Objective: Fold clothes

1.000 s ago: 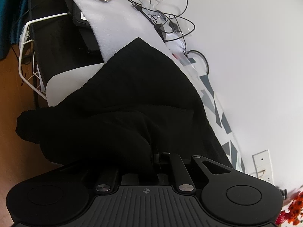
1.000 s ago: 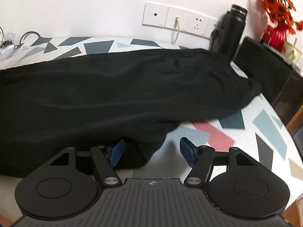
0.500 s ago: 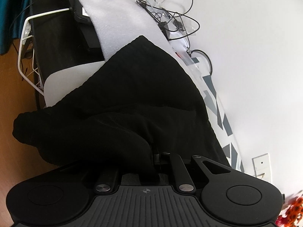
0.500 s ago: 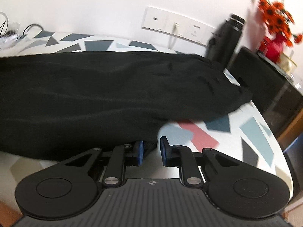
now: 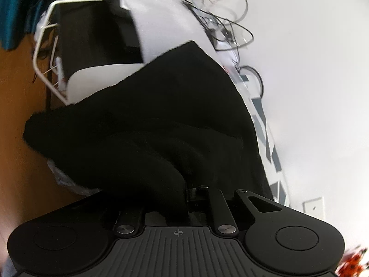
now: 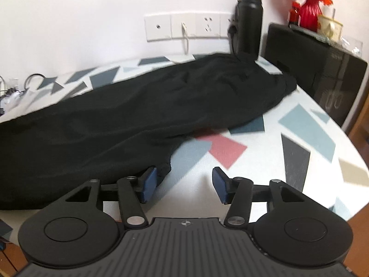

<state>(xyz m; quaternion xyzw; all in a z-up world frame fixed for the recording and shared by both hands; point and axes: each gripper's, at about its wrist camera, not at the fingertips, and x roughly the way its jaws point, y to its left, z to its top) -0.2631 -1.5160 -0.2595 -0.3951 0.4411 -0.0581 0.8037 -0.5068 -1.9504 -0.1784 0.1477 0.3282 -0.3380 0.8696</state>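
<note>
Our left gripper (image 5: 186,194) pinches the black garment (image 6: 143,115) to anchor it; our right gripper (image 6: 182,182) is opening, nothing between its jaws

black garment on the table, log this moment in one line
left gripper: shut on black garment | right gripper: opening, no pinch | garment: spread on table

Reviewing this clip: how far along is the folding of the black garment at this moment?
Early stage. Done: the black garment lies stretched along the patterned table, with no finished fold visible. In hand: the left gripper is shut on bunched fabric at one end; the right gripper is opening, with only a cloth edge by one pad, unpinched. Left: regrip that edge and make the folds.
</note>
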